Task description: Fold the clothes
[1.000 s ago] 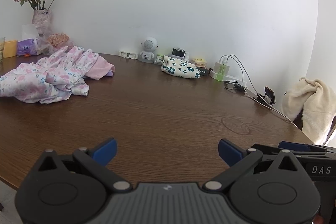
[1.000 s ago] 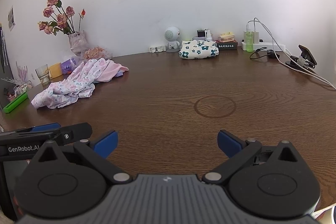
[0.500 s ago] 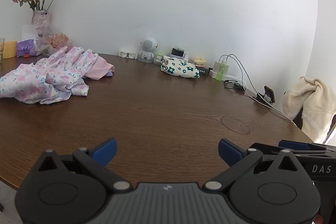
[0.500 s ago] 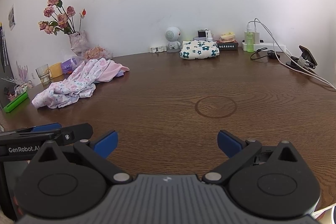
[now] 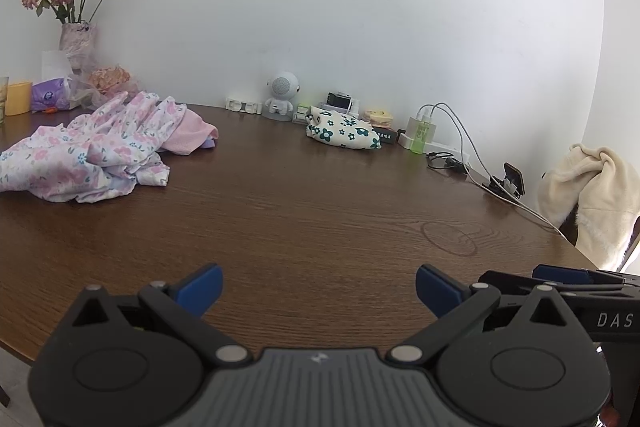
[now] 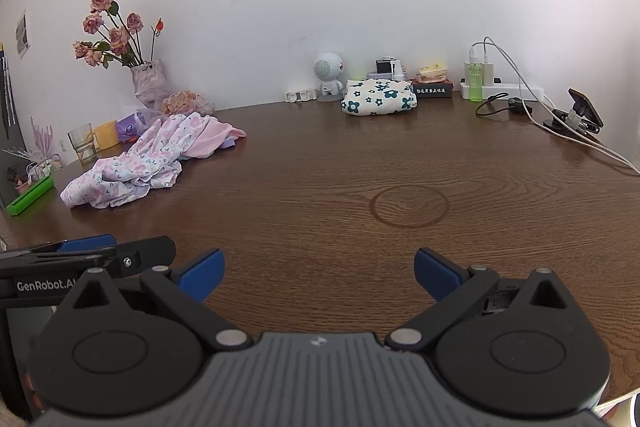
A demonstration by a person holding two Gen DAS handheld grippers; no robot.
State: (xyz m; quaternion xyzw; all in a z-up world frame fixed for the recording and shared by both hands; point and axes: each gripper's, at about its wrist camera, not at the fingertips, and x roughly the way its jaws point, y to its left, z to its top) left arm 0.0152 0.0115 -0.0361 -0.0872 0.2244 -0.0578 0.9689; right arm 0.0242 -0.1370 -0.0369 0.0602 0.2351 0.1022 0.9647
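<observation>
In the left wrist view, the left tool [image 5: 319, 285] fills the bottom of the frame with its two blue-tipped fingers spread wide apart and nothing between them, poised over the near edge of a dark wooden bench [image 5: 312, 211]. The crumpled floral garment [image 5: 92, 151], pink and white, lies at the middle left of the frame, well apart from the tool and ahead and to the left of it. Its long axis runs from the left edge up toward the centre, where a plain pink cloth [image 5: 190, 139] pokes out from under it. A second, folded piece of flowered cloth [image 5: 342, 131] sits at upper centre against the wall. In the right wrist view, the right tool [image 6: 319, 273] also sits at the bottom of the frame, fingers wide apart and empty. Here the floral garment [image 6: 136, 163] is at the middle left, farther off across bare bench, stretched diagonally from lower left to upper right. Part of the left tool shows at the lower left edge, on the side toward the garment. Judging from both views, the left tool is the nearer one, and the coming reach goes forward and leftward.
</observation>
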